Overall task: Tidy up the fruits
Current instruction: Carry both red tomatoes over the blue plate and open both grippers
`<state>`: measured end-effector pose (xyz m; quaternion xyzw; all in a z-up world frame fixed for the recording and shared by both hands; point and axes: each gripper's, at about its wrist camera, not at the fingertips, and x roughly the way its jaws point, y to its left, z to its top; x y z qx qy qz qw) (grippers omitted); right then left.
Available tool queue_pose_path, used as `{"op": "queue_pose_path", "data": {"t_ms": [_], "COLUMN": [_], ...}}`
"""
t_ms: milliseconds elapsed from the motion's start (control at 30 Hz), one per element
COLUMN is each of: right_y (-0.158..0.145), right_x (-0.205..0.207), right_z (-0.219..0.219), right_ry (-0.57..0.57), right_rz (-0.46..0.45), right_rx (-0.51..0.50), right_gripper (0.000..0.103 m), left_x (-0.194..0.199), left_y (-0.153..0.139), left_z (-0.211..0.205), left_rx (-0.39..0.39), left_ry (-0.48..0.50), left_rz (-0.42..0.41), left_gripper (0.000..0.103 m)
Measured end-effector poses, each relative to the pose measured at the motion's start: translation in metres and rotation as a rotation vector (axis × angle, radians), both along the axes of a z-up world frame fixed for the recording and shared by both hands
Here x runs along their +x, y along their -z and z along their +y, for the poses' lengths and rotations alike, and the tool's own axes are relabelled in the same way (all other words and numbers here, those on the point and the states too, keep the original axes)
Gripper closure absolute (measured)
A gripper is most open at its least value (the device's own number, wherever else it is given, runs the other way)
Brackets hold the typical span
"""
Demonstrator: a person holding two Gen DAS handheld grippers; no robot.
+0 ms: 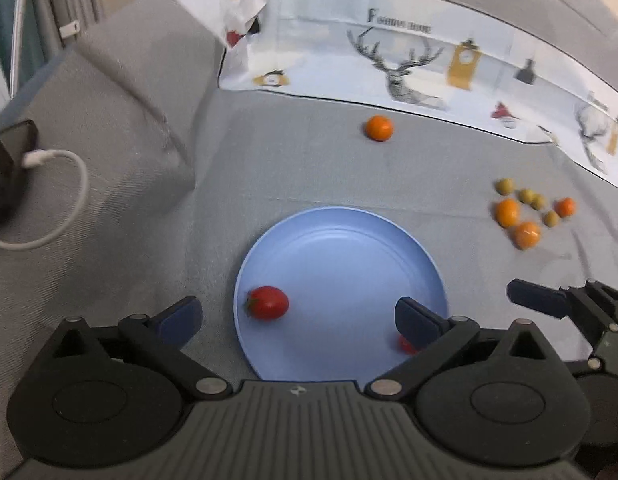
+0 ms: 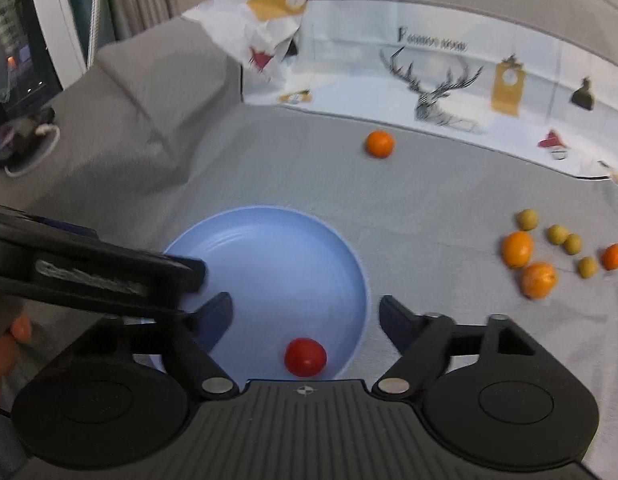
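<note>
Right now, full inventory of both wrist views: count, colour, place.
plate: 1, light blue, on the grey cloth, centre.
tomatoes: 2, red, on the plate; one near its left rim, one near its front right edge.
lone orange: 1, orange, on the cloth beyond the plate.
clustered oranges: 4, orange, on the cloth right of the plate.
small green fruits: 5, yellow-green, among that cluster.
printed sheet: 1, white with deer print, along the back.
cable: 1, white, looped at far left.
left gripper: 1, black, open over the plate, empty.
right gripper: 1, black, open over the plate's right edge, empty.
</note>
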<state>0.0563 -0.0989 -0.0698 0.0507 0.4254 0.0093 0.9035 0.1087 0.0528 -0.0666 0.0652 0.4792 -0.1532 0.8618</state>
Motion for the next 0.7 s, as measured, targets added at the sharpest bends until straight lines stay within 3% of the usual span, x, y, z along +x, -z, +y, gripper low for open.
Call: {"op": "queue_pose_path", "data": {"t_ms": [267,700], "right_y": [-0.027,-0.087], "right_x": [-0.072,-0.158], "right_z": [-0.008,0.016], "right_ry": [0.035,-0.035], "right_rz": [0.058,-0.206], "right_rx": [0.057,-0.066], "right_gripper": [0.007,0.002], "left_x": [-0.068,-0.148], "left_y": [-0.023,-0.069], "left_z": [0.021,0.031], "left_rx": [0.023,-0.004], "left_ry": [-0.053,-0.061], "left_rz": [-0.009,-0.163], "left_gripper": [0.0,0.0]}}
